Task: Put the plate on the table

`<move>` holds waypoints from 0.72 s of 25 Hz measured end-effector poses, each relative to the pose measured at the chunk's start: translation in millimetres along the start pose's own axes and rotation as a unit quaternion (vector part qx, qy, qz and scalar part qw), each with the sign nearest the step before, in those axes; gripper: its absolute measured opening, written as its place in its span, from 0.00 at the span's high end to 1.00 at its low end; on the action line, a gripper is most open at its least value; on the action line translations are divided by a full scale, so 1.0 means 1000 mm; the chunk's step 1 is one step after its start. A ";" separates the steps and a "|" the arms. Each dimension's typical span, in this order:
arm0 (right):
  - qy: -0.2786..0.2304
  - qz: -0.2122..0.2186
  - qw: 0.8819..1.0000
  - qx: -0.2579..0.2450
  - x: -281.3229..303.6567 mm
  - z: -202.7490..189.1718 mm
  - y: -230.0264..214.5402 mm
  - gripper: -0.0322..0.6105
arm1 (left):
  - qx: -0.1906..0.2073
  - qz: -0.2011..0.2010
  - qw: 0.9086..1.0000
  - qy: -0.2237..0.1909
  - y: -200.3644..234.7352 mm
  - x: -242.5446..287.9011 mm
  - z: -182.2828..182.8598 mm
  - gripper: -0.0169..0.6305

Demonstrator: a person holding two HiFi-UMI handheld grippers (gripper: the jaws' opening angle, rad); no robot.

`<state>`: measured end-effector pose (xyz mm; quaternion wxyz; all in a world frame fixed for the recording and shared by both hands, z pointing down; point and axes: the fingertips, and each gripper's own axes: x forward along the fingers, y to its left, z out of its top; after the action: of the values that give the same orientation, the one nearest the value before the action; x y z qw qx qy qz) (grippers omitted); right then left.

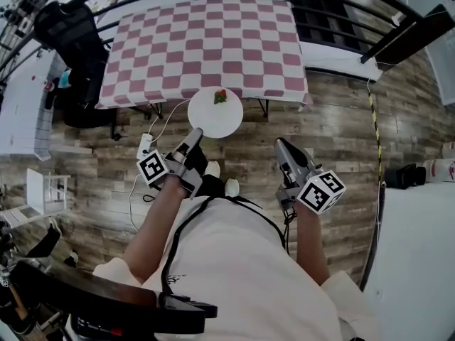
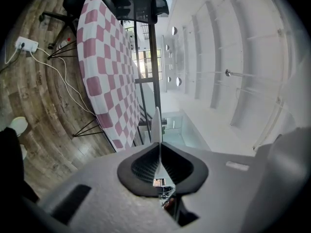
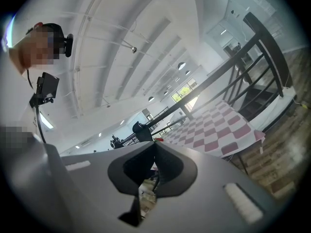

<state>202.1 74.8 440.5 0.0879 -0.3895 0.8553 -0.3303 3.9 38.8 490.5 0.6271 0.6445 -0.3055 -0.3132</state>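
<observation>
Left gripper [image 1: 195, 138] clamped the near rim of the white plate [image 1: 215, 112], which hung in the air just short of the checkered table [image 1: 206, 41], right gripper [image 1: 280, 146] shut and empty; likely risk: one-sided pinch letting the plate sag, spilling its red morsel [image 1: 220, 96].

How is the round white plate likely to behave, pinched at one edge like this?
Probably stiff: the round white plate looks flat though the left gripper pinches only its rim. Likely thin and light, judging edge-on. The small red item on it might slide if tilted.
</observation>
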 end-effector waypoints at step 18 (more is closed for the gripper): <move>-0.021 -0.028 0.999 0.003 -0.002 0.010 -0.019 0.94 | 0.001 -0.007 0.999 0.038 0.001 0.046 0.006 0.94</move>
<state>219.0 61.7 444.6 0.0981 -0.4195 0.8411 -0.3270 27.3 -1.0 490.9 0.6353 0.6588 -0.2776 -0.2921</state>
